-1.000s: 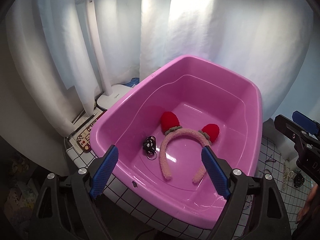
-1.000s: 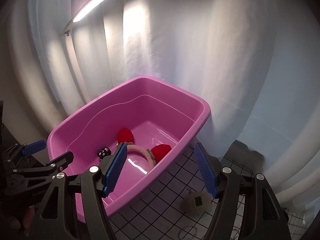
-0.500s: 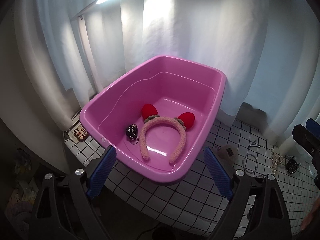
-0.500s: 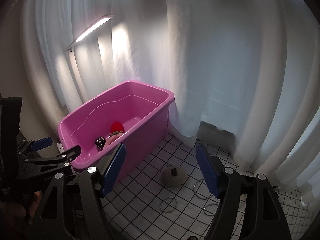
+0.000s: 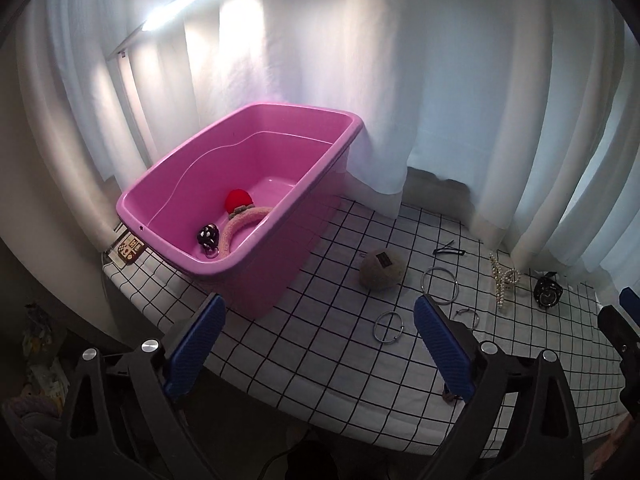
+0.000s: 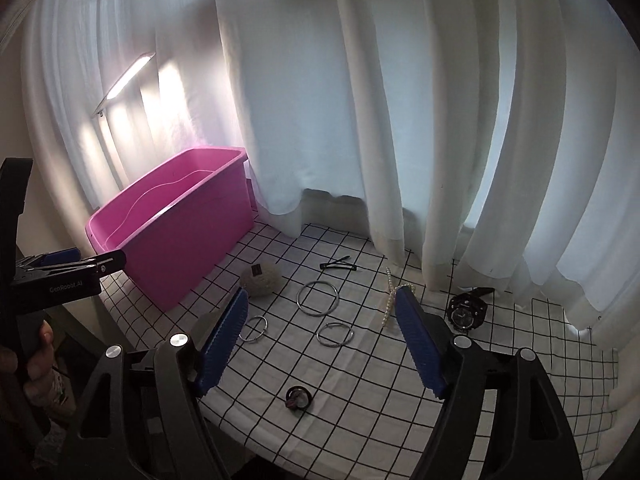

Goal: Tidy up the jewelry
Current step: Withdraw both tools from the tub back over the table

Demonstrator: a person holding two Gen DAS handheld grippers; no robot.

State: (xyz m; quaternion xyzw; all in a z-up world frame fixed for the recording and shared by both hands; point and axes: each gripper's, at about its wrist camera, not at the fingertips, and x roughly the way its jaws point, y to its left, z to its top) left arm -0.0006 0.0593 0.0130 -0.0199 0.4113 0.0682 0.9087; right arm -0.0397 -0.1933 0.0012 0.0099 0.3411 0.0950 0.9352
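Both cameras sit behind their own blue fingers (image 5: 196, 350) and look forward and down over the near edge of the checked surface (image 5: 320, 364) toward the white curtains (image 6: 400, 100). The left wrist view faces the pink tub (image 5: 256, 264) from nearby. The right wrist view stands further right, seeing the tub at its left. Both views share the tub, the rings and the pearl clip (image 6: 390, 296).

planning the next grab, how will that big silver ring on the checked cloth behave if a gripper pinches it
The big silver ring looks like thin, stiff metal, so probably light and slippery between pads. Lying flat on the checked cloth, it may skid rather than lift, and could roll if tipped on edge.
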